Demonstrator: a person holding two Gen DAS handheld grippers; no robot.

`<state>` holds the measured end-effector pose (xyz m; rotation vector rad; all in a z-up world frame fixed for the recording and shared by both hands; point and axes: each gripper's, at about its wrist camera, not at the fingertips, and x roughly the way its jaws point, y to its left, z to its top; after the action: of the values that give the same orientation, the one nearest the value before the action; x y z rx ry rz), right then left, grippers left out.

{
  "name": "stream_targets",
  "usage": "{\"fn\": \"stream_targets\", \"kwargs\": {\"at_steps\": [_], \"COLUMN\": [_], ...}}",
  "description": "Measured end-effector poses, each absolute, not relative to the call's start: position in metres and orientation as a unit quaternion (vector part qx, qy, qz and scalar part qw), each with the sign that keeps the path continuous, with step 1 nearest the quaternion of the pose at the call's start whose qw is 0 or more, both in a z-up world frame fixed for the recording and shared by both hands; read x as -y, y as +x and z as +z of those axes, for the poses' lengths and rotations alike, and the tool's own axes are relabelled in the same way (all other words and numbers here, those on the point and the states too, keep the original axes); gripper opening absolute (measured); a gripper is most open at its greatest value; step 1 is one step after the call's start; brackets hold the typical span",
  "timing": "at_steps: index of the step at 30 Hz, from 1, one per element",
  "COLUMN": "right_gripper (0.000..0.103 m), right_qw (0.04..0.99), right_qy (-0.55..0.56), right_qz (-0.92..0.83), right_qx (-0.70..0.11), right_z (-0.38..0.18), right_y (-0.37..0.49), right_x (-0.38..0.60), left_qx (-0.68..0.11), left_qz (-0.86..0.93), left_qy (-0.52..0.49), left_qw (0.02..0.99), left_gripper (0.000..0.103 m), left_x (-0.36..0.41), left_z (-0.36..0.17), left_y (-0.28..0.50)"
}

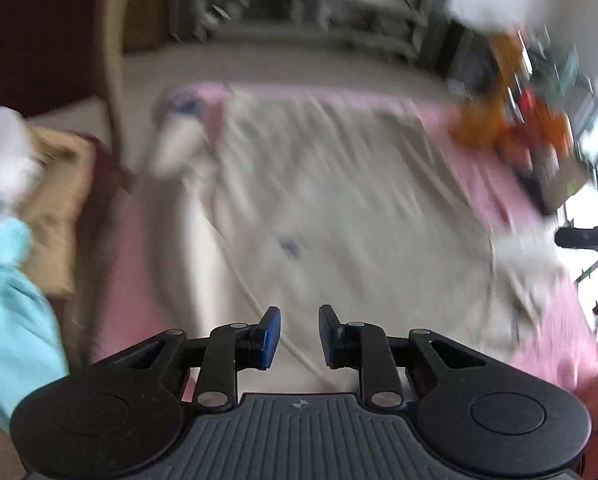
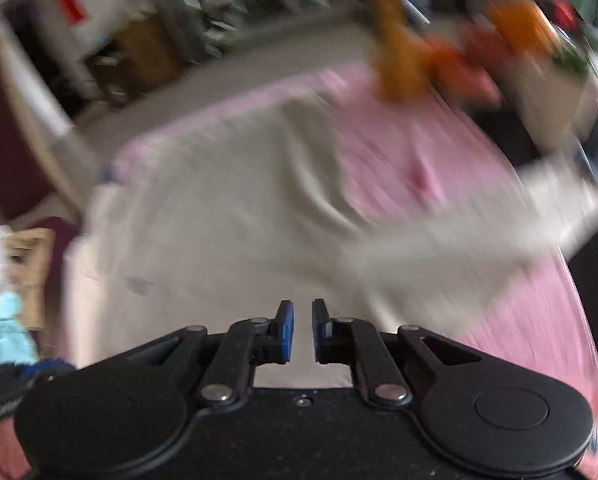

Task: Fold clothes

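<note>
i count one beige garment [image 1: 339, 208] spread flat on my pink sheet [image 1: 479, 176], filling twelve o'clock. my left gripper [image 1: 299, 338] and right gripper [image 2: 303, 330] hover spread, pinching nothing.

Both views are smeared by motion blur. In the left wrist view the beige garment [image 1: 339, 208] shows only soft creases, and the small dark mark [image 1: 289, 245] at its middle is too blurred to read. The orange and red objects [image 1: 511, 120] at upper right melt into streaks; what they are cannot be told. At the left edge, the white and light blue clothes [image 1: 3, 240] are cut off by the frame. In the right wrist view, the garment's sleeve [image 2: 547, 204] at right is a pale smear, and the shelving [image 2: 147, 52] at upper left is unreadable.
</note>
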<state>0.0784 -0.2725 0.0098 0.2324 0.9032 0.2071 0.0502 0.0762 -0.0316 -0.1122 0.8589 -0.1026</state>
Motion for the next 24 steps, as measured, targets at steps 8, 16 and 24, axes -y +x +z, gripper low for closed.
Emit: {"fn": "stream_targets", "kwargs": {"at_steps": [8, 16, 24], "right_gripper": [0.022, 0.027, 0.031], "right_qw": [0.903, 0.878, 0.881], "right_qy": [0.107, 0.127, 0.114], "right_qz": [0.197, 0.229, 0.232], "right_qx": [-0.366, -0.401, -0.396], "right_z": [0.06, 0.022, 0.005], "right_y": [0.135, 0.182, 0.179], "right_x": [0.181, 0.116, 0.115], "left_qx": [-0.377, -0.432, -0.448], "left_qz": [0.023, 0.038, 0.053], "left_qy": [-0.135, -0.209, -0.194], "left_qw": [0.916, 0.876, 0.871], "left_gripper": [0.034, 0.041, 0.028], "left_x": [-0.179, -0.223, -0.223], "left_z": [-0.037, -0.103, -0.137], "left_y": [0.15, 0.238, 0.289]}}
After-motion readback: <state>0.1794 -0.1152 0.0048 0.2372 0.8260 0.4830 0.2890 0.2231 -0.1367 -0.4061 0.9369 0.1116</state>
